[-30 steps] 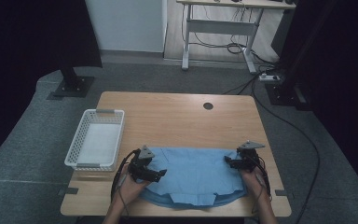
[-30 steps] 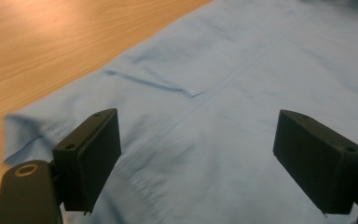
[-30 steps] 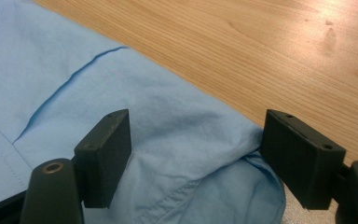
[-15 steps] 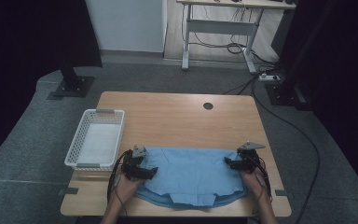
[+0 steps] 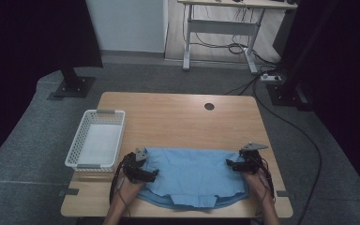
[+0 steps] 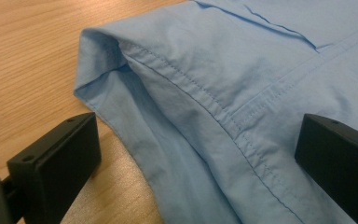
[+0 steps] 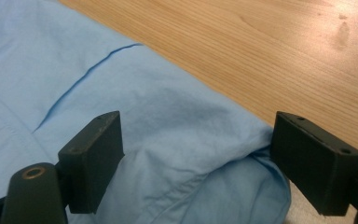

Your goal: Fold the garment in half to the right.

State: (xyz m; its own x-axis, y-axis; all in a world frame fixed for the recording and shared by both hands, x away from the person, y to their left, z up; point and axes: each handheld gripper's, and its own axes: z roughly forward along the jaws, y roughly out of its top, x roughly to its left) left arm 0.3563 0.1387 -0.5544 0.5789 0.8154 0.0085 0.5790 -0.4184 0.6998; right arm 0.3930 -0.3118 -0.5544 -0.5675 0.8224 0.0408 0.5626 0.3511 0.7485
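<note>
A light blue shirt [image 5: 194,176] lies folded flat across the near half of the wooden table [image 5: 178,117]. My left gripper [image 5: 151,174] rests at its left edge and my right gripper [image 5: 230,165] at its right edge. In the left gripper view the jaws stand wide apart over a stitched seam and folded corner of the shirt [image 6: 196,93]; they have just been opening and the pads do not press the cloth. In the right gripper view the jaws [image 7: 200,158] also stand apart, still widening, over a bunched fold of the shirt [image 7: 177,135] near the bare wood.
A white mesh basket [image 5: 96,139] stands on the table's left side, just beyond my left gripper. A round cable hole [image 5: 209,106] sits at the far middle of the table. Cables trail from both grippers toward the near edge.
My left gripper has sunk and shifted slightly left onto the shirt's edge, and its jaws have spread. The shirt's left side has settled flat. The right gripper has stayed put.
</note>
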